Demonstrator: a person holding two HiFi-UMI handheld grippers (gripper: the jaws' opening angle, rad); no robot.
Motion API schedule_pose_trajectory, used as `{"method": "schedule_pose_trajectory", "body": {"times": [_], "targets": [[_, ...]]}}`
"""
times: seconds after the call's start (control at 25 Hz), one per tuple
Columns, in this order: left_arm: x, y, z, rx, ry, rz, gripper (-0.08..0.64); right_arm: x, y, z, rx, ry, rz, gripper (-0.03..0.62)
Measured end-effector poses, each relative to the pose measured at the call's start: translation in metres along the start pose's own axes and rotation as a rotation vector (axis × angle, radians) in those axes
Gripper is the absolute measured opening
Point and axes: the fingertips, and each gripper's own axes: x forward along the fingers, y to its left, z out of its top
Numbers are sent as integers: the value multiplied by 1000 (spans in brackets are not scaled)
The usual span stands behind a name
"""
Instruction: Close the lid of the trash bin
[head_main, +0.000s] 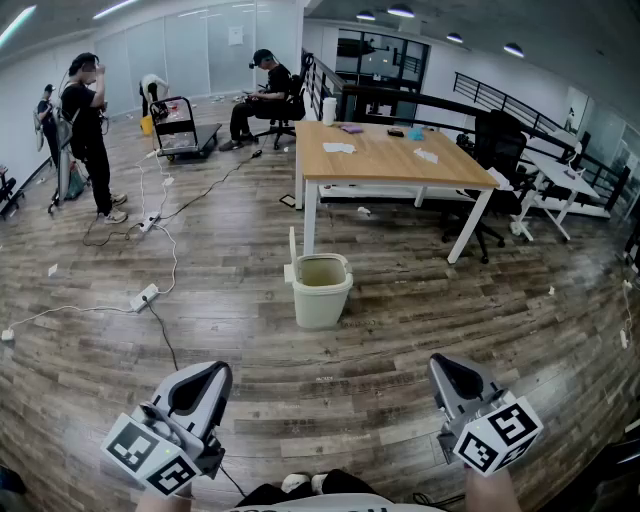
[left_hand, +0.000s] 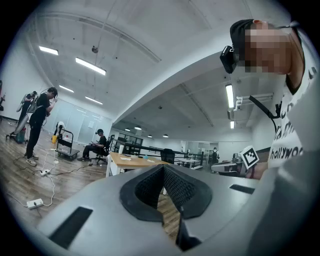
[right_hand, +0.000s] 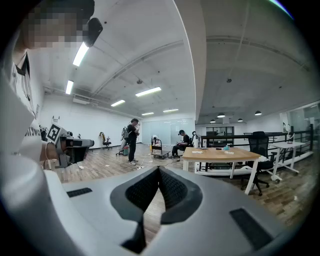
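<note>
Bin (head_main: 322, 292) stands on the floor at 12 o'clock, well apart from both tools. Its lid (head_main: 292, 250) is upright at the 10 o'clock edge, so the bin is not yet closed.

The left tool (head_main: 212, 372) at 7 o'clock and the right tool (head_main: 447, 368) at 5 o'clock hang low. Each has its jaws pressed together on nothing, probably because the bin is too far to reach.

The surface (head_main: 390, 158) is behind the bin, at 12 to 1 o'clock, and its leg (head_main: 310, 215) is near the lid. A chair (head_main: 497, 150) is at 2 o'clock and a cable (head_main: 150, 295) at 9 o'clock. The straight way to the bin looks free.
</note>
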Motion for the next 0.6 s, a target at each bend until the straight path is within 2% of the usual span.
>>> {"method": "schedule_pose_trajectory", "body": {"times": [0.48, 0.6], "targets": [[-1, 25, 9, 8, -2, -7, 5, 19, -4, 6, 22, -9, -58, 11], [-5, 32, 11, 23, -15, -37, 5, 26, 2, 5, 24, -17, -77, 11]]}}
